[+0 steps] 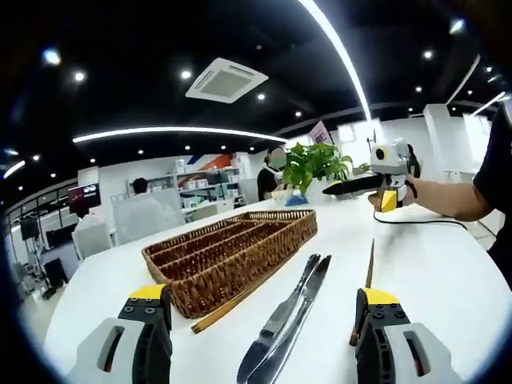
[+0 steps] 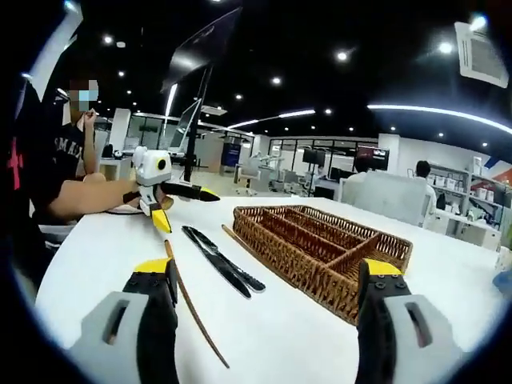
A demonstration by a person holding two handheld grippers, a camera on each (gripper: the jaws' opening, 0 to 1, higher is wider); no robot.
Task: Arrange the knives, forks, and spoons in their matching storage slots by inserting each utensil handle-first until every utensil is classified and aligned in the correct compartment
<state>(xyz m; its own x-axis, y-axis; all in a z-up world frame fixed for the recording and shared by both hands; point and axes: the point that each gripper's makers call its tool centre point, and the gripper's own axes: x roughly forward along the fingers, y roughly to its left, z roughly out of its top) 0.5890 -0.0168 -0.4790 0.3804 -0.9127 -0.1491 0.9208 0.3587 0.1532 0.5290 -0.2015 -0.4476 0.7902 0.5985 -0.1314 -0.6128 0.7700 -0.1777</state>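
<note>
Left claw [image 1: 260,340] agape, low over knives [image 1: 288,320]

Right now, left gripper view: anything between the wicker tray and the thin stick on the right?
Yes. Two knives lie side by side on the white table, between the wicker tray and the thin stick.

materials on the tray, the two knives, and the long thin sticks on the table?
Tray: woven wicker or rattan by the look, brown basket weave, matte, with dividers.
Knives: metal, probably stainless steel; silvery gloss in the left gripper view, dark in the right gripper view.
Sticks: look like brown wood or bamboo, matte, maybe chopsticks; one lies beyond the right jaw. Too thin to confirm.
</note>
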